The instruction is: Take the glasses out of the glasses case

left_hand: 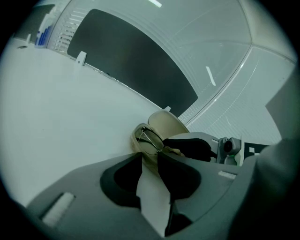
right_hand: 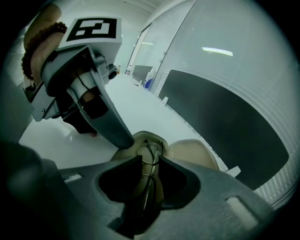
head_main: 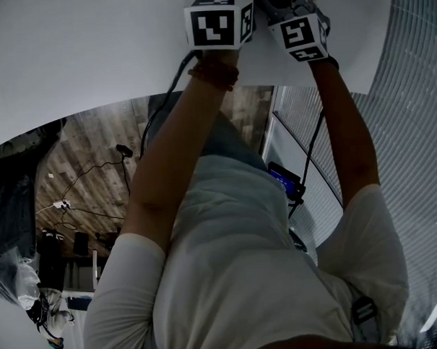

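Nothing readable here, just the black-and-white square markers on the cubes (head_main: 219,24) up top in the head view.

The left gripper (left_hand: 150,158) has its jaws fairly wide, and it looks clamped on the near end of the case (left_hand: 164,124), pinning it to the white table (left_hand: 70,103). The case is open, lid tipped back, and the glasses (left_hand: 149,139) are lying folded inside it.

The right gripper (right_hand: 149,161) is down in the case with a medium gap. It's straddling the glasses, with the thin frame running between the jaws, but I can't see a real pinch.

The two grippers are nose to nose, so it's crowded. There's a dark panel (left_hand: 131,65) behind them and a bead bracelet (head_main: 214,73) on the left wrist.
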### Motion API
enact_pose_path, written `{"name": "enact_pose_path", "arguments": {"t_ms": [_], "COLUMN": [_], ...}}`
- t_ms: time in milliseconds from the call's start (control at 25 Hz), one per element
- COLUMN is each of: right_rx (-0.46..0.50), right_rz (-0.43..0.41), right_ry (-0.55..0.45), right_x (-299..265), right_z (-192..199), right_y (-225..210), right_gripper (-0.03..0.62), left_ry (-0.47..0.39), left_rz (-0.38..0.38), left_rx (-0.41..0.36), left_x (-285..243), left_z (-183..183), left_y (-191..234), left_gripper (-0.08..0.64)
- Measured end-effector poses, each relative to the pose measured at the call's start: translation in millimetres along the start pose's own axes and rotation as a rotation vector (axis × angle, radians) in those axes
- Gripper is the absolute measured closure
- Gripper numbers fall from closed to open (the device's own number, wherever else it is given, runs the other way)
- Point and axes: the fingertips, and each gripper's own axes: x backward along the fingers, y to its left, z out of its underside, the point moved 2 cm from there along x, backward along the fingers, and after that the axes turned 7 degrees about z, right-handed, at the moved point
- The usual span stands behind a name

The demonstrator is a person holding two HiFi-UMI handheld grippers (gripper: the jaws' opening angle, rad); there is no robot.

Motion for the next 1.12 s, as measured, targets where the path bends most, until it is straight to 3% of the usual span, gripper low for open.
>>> {"name": "enact_pose_path", "arguments": {"t_ms": [160,320,1120], "right_rx": [-0.001,0.0,-0.039], "right_rz": [0.01,0.014,0.053], "right_ry": [-0.009,-0.018,-0.097], "right_x": [5.0,8.4,41.0], "right_z": [0.2,-2.0,-22.3], "right_y": [-2.6,-4.9,-25.6], "right_gripper": [0.509,0.583,0.586], "left_ry": [0.002,0.002,0.014], "left_rz": [0.004,0.008,0.003], "left_rx": [0.003,0.008,0.0], "left_x": [-1.8,-2.6,-8.3], "left_z": [1.5,1.9,6.9], "left_y": [-2.5,-2.7,-4.0], "left_gripper": [0.449,0.449,0.449]}}
